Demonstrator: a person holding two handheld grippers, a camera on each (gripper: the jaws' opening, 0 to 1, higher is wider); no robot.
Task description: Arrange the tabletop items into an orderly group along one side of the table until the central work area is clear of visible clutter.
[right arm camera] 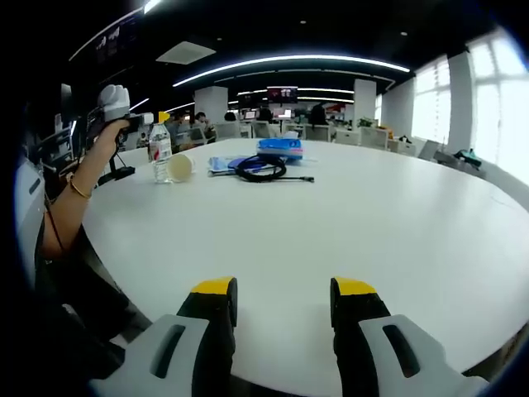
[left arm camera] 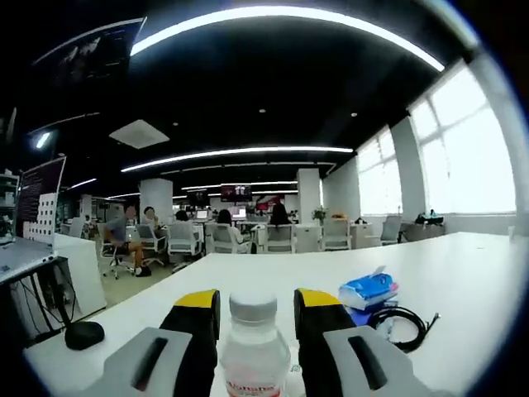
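White tabletop (right arm camera: 347,207) is seen spreading wide and bare across the right gripper view, its central area free of objects, while the items are gathered near one far edge. That group is made up of a coiled black cable (right arm camera: 261,171), a blue packet (right arm camera: 279,147) just behind it, a flat bluish sheet (right arm camera: 221,164) beside the coil, a water bottle (right arm camera: 159,152) standing upright, and a pale round cup (right arm camera: 180,168) lying on its side, touching or just beside the bottle's base.

The left gripper (right arm camera: 116,106) is seen at that edge, held by a hand and reaching toward the bottle's top. In the left gripper view the bottle (left arm camera: 252,351) stands upright between the yellow-tipped jaws of the left gripper (left arm camera: 257,308), its long axis vertical and its cap level with the tips; small gaps show on both sides of the neck, so whether the body is clamped lower down cannot be told. The packet (left arm camera: 369,289) and cable (left arm camera: 398,322) lie just to the right of the jaws.

The right gripper (right arm camera: 282,299) is held released, jaws apart over the near edge with nothing between them, well apart from the group. The left hand is judged much the nearer for any further nudging of the bottle into line.
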